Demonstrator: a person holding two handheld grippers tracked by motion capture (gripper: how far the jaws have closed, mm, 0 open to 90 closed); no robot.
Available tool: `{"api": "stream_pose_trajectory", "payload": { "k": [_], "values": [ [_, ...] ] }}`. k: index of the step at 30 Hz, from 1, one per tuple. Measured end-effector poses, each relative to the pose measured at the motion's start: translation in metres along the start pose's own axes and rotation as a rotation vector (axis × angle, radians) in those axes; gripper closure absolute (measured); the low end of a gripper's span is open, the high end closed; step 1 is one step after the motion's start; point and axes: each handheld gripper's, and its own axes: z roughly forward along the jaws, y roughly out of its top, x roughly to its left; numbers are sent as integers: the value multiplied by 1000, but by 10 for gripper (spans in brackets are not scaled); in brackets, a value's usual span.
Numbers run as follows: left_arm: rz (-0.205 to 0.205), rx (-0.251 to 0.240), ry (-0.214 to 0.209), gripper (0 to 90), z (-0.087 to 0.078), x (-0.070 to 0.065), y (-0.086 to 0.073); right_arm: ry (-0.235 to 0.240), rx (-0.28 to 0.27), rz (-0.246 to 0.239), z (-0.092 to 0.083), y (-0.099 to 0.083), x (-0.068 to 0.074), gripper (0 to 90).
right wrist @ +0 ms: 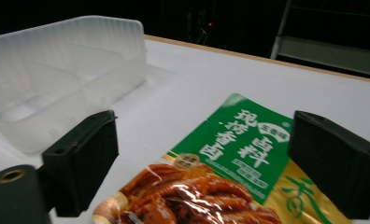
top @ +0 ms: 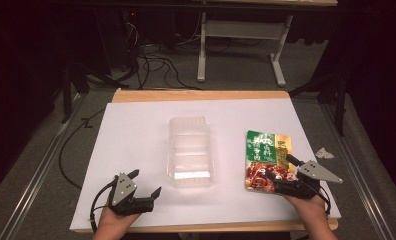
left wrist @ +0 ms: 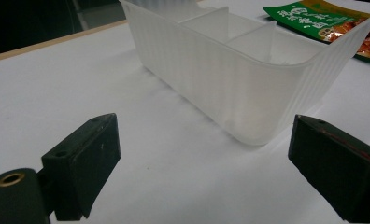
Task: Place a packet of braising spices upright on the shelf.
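Note:
A clear plastic tray [top: 190,150] with dividers stands in the middle of the white table [top: 136,130]; its ribbed wall [left wrist: 230,84] shows in the left gripper view and its rim [right wrist: 57,60] in the right gripper view. A green and gold food packet [top: 266,157] lies flat to the tray's right. My left gripper [top: 147,184] hovers open near the table's front left, apart from the tray, jaws wide with nothing between them [left wrist: 202,172]. My right gripper [top: 278,167] stands open over the packet's near end, the packet [right wrist: 230,158] lying below and between the jaws.
The white sheet covers a wooden table whose front edge [top: 211,227] is near my hands. A crumpled bit of paper [top: 324,153] lies off the table's right side. Cables [top: 151,65] and a white desk frame [top: 241,45] stand on the floor beyond.

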Motion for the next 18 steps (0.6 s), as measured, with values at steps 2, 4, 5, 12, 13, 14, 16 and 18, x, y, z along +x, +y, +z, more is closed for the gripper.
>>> {"api": "stream_pose_trajectory", "payload": {
  "k": [2, 4, 5, 12, 13, 14, 16, 18],
  "values": [
    [-2, 0, 0, 95, 1, 1, 1, -6, 4, 17, -3, -2, -6, 185],
    [-5, 0, -1, 96, 3, 1, 1, -26, 16, 46, -6, -5, -14, 263],
    [-3, 1, 0, 96, 5, 1, 2, -34, 24, 59, -8, -7, -18, 309],
    [-3, -9, -1, 98, 10, 1, 7, -129, 103, 147, -23, -23, -46, 599],
    [-1, -9, -1, 98, 11, 1, 7, -136, 124, 165, -25, -26, -49, 629],
    [-3, -9, -2, 98, 12, 1, 8, -142, 144, 175, -25, -29, -53, 651],
    [-2, -13, -2, 99, 14, 1, 9, -148, 178, 215, -26, -34, -58, 653],
    [-1, -13, -5, 99, 15, 1, 10, -125, 208, 269, -26, -38, -62, 632]
  ]
}}
